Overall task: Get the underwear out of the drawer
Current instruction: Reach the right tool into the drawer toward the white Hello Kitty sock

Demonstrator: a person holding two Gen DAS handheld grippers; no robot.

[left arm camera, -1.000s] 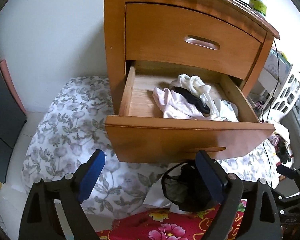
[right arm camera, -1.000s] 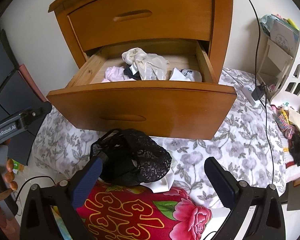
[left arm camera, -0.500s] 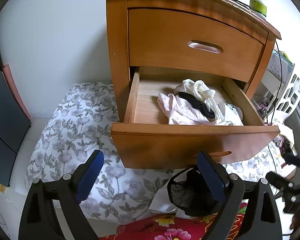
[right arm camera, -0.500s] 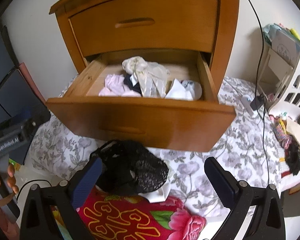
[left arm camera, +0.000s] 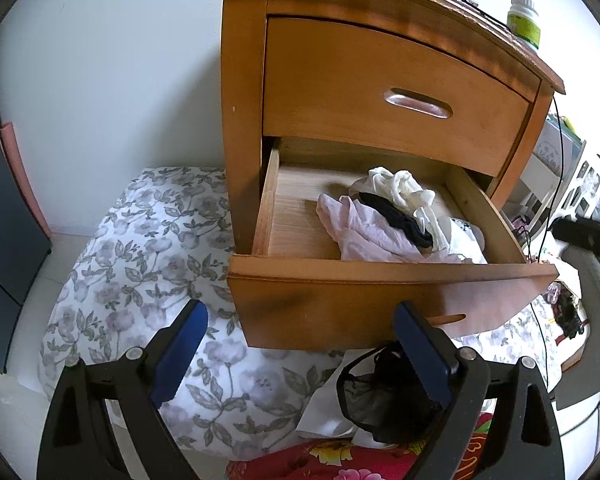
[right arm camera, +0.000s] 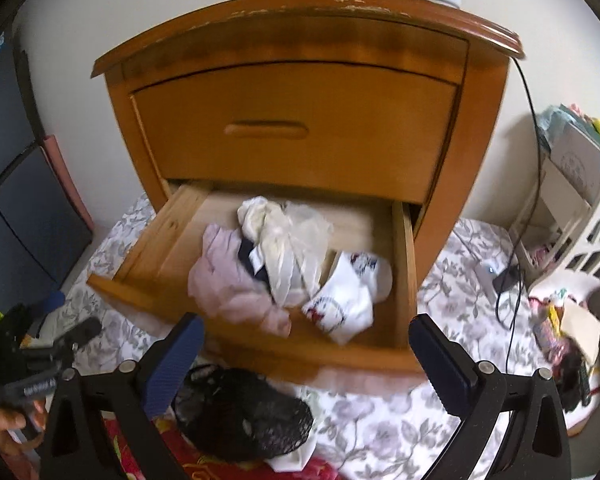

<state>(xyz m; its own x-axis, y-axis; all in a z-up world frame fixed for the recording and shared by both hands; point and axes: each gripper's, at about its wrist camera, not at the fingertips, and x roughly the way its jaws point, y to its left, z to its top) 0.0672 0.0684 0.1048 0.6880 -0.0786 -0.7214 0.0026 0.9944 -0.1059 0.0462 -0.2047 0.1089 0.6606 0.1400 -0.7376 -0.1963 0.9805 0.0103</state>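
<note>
Both hand-held grippers have risen since a second ago — the right hand-held gripper and left hand-held gripper gape empty before the wooden drawer, where crumpled pink, cream and white underwear lies; black lace underwear rests on the bed.

A plain white wall stands behind an orange-brown wooden bedside cabinet. Below lies a white cover with grey flowers. A dark blue panel is on the left. A white plastic rack stands on the right.
</note>
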